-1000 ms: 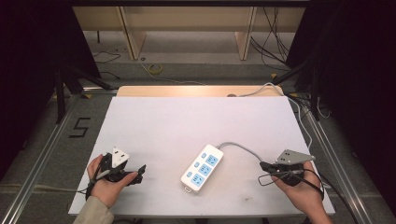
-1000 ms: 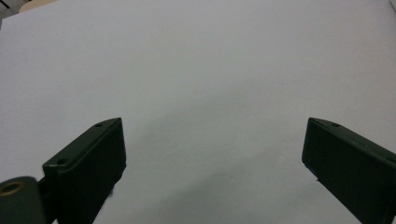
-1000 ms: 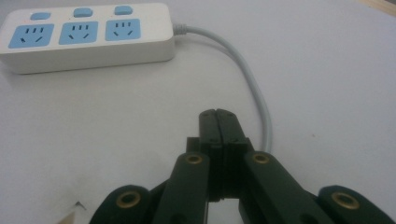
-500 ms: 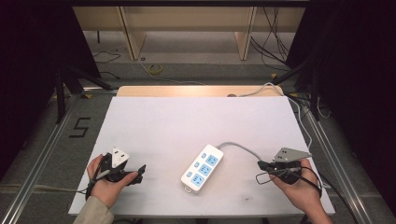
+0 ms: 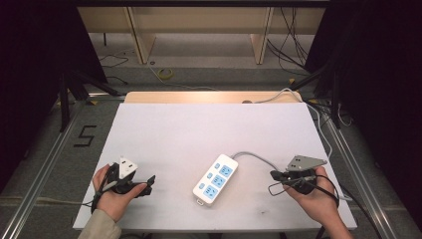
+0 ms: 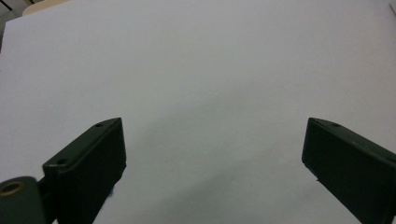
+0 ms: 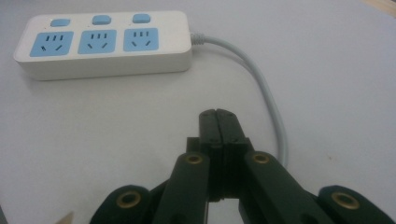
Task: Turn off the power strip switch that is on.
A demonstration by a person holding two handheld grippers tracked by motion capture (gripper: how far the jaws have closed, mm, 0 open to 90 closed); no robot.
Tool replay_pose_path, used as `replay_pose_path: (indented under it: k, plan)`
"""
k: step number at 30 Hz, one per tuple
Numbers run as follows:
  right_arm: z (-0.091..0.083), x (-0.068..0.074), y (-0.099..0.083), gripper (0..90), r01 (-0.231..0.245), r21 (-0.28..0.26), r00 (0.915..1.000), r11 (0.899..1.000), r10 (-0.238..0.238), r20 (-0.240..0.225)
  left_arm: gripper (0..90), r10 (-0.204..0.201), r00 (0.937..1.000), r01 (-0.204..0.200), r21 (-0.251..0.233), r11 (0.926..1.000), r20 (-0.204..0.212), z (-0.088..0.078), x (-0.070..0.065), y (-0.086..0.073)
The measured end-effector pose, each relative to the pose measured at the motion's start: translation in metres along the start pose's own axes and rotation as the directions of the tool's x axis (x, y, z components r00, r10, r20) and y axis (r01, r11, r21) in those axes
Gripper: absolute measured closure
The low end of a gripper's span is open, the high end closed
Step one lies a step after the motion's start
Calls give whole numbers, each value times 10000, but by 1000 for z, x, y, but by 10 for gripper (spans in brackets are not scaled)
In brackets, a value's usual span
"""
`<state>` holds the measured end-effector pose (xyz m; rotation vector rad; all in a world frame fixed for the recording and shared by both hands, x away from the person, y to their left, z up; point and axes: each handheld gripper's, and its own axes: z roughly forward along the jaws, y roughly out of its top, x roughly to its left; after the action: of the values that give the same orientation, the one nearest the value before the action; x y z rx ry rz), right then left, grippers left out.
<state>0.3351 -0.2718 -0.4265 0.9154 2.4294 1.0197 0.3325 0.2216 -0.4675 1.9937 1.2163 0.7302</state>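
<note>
A person stands at the near edge of a white bench (image 5: 199,129), one claw in each hand. The right claw (image 5: 274,176) rests low over the bench, its two black jaws pressed flat against each other with nothing between them, as the right gripper view shows at close range (image 7: 218,122); a grey three-cornered plate sits on top of it. The right claw points toward a white power strip (image 5: 215,179), which lies on the bench a short way ahead of the tips and apart from them, not touched. In the right gripper view the power strip (image 7: 105,42) lies crosswise beyond the shut jaws, showing three blue sockets and three blue switches. Its grey cable (image 7: 268,98) leaves the strip's end, curves past the claw's side and runs off toward the bench's far corner (image 5: 278,94). The left claw (image 5: 149,181) is held well apart from the strip, on the far side of it from the right claw, its jaws spread wide over bare bench surface (image 6: 210,93) with nothing between them
</note>
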Motion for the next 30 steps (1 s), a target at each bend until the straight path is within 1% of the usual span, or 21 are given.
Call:
replay_pose_path:
  k: [7, 26, 30]
  plan:
    - [3, 3, 6, 900, 177, 47, 9998, 9998, -177, -119, 59, -14, 10000, 14, -13, 10000, -7, 0, 0, 0]
    - [5, 6, 17, 900, 314, 21, 9993, 9995, -314, -203, 60, 54, 10000, -54, 3, 10000, 21, 0, 0, 1]
    - [6, 7, 20, 900, 379, 43, 9989, 9993, -378, -283, 61, 42, 10000, -42, -15, 10000, 12, 0, 0, 1]
